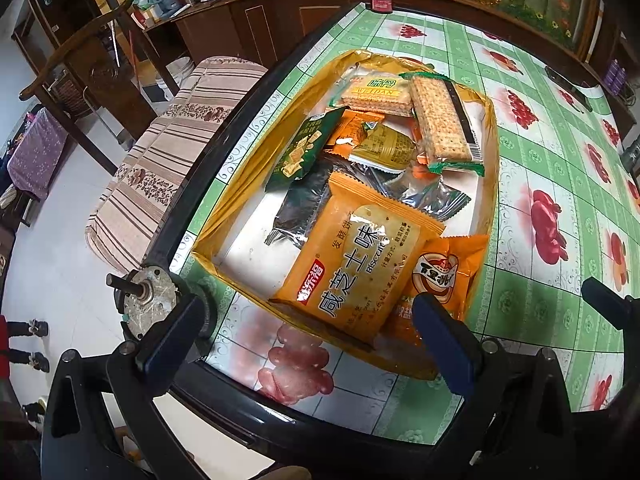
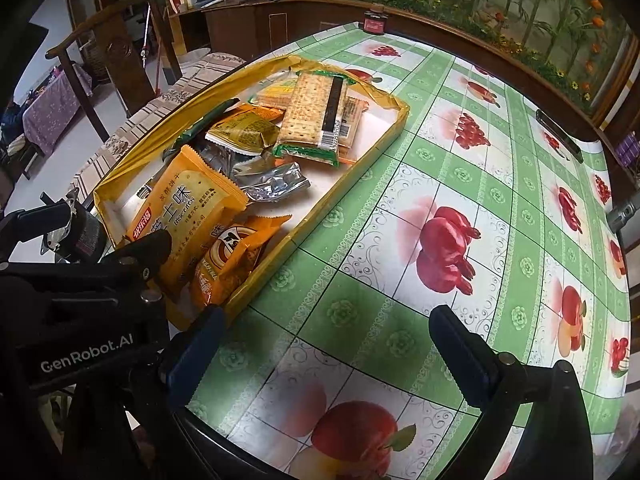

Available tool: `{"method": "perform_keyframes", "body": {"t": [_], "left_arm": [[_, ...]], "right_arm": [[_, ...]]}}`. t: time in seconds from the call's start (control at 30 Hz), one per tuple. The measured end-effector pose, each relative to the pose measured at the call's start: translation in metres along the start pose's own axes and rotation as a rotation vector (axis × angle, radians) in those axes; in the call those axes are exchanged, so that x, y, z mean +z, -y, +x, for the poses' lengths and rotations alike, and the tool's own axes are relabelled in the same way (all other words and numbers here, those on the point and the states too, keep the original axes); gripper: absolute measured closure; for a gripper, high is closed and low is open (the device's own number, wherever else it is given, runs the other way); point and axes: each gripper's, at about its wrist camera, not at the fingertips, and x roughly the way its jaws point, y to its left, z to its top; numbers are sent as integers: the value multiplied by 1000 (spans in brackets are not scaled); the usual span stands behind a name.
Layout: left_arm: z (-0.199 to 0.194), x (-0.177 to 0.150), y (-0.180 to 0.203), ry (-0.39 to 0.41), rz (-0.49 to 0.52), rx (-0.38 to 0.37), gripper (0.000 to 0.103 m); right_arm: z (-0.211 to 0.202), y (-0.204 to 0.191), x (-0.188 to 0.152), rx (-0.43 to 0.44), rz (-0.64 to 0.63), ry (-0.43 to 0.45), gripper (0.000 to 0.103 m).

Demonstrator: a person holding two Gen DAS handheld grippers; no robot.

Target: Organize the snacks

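**Two claws spread, nothing held**

Both my left gripper [image 1: 304, 340] and right gripper [image 2: 326, 348] hang with fingers apart and empty at the near table edge. The yellow tray [image 1: 490, 184] holds roughly nine snack packets; the orange biscuit pack [image 1: 352, 276] overhangs its near wall, so a clumsy reach could tip it out. Farther back lies one clear cracker sleeve [image 1: 442, 120].

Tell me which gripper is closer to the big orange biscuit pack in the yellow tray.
Left. The left gripper hangs open right at the orange biscuit pack, at the yellow tray's near end. The right gripper is open over bare tablecloth, beside the tray.
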Motion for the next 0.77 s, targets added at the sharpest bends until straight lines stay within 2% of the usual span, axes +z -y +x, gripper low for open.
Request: {"method": "perform_keyframes", "body": {"t": [0.47,0.67,0.77], "left_arm": [[0,-2,-2,-6,-20,14,0],[-11,1,2,57,-14,7,0],[-14,4,11,54,-1,-23,0]], "right_arm": [[1,0,0,18,-13,6,1],[-6,0,-3,42,-32,30,1],[-13,10,-8,33,-16,58,1]]}}
